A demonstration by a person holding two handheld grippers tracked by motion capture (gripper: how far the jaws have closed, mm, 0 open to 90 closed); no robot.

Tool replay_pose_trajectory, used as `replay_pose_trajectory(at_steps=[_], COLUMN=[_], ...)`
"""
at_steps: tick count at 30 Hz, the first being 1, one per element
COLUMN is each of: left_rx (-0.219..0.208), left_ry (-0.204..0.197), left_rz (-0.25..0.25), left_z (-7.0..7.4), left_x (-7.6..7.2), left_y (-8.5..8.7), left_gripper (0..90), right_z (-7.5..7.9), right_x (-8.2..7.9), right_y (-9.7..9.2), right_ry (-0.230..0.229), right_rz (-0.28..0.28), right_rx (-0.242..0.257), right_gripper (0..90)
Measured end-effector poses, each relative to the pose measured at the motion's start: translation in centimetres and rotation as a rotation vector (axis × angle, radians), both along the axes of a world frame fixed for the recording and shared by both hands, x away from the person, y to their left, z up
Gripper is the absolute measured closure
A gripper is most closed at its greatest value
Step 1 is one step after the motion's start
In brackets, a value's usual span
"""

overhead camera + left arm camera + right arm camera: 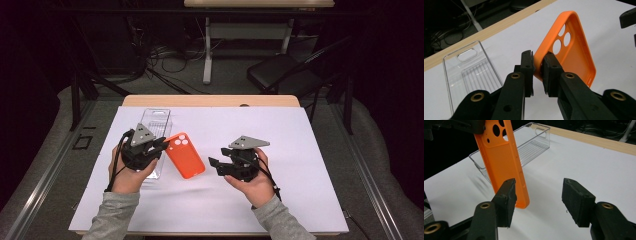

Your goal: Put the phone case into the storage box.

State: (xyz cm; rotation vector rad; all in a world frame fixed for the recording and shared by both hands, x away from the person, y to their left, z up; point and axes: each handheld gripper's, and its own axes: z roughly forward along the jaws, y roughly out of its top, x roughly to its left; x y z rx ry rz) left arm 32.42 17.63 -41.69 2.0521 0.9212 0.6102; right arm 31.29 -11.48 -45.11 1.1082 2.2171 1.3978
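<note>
An orange phone case [185, 156] with round camera holes hangs tilted above the white sheet. My left gripper [162, 145] is shut on the case's rim near the camera-hole end; in the left gripper view the pads [550, 66] pinch the orange edge [571, 52]. My right gripper [215, 167] stands open just right of the case's lower end, nothing between its fingers. In the right gripper view the case [504, 162] hangs in front of the left finger [507, 195], apart from both pads.
A clear plastic tray [157, 120] lies on the white sheet [280, 130] behind and beneath my left hand. The wooden table edge [210, 101] runs along the back. A dark chair [280, 70] and cables sit on the floor beyond.
</note>
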Motion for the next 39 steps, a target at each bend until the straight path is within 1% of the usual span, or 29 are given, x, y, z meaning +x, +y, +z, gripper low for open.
replay_pose_trajectory(at_steps=[5,7,9,12,13,16,18,21,25,30,34,38,39], left_rx=[-0.002,0.003,0.001,0.001,0.004,0.01,0.012,0.007,-0.004,-0.01,-0.015,-0.024,-0.028], left_ry=[-0.004,-0.004,-0.007,-0.008,-0.011,-0.012,-0.014,-0.014,-0.02,-0.026,-0.032,-0.036,-0.038], left_rz=[0.008,0.007,0.008,0.014,0.016,0.023,0.031,0.043,0.058,0.075,0.083,0.093,0.094], left_z=[0.1,0.1,0.1,0.1,0.1,0.1,0.1,0.2,0.4,0.5,0.5,0.6,0.6], left_x=[0.2,0.3,0.4,0.5,0.5,0.6,0.7,0.8,0.9,0.9,1.0,1.1,1.1], left_y=[0.6,0.9,1.1,1.4,1.5,1.9,2.2,2.7,3.3,3.9,4.3,4.8,4.9], left_gripper=[80.4,80.4,80.4,80.4,80.4,80.4,80.4,80.4,80.4,80.4,80.4,80.4,80.4], right_z=[-0.1,-0.2,-0.2,-0.3,-0.3,-0.4,-0.5,-0.5,-0.6,-0.4,-0.4,-0.4,-0.4], right_x=[0.1,0.1,0.1,0.2,0.2,0.3,0.4,0.5,0.6,0.6,0.9,1.0,1.0], right_y=[0.0,0.0,0.0,0.1,0.1,0.0,-0.1,-0.2,-0.2,-0.4,-0.7,-0.9,-1.0], right_ry=[0.005,0.008,0.018,0.016,0.021,0.03,0.032,0.051,0.053,0.021,0.02,0.018,0.02], right_rz=[0.016,0.022,0.04,0.056,0.062,0.07,0.068,0.081,0.08,0.075,0.073,0.065,0.062], right_rx=[-0.012,-0.024,-0.025,-0.029,-0.029,-0.033,-0.032,-0.025,-0.025,-0.002,0.011,0.004,0.01], right_gripper=[43.4,45.2,46.7,48.6,49.6,52.5,53.3,53.2,49.9,44.2,41.5,39.3,38.8])
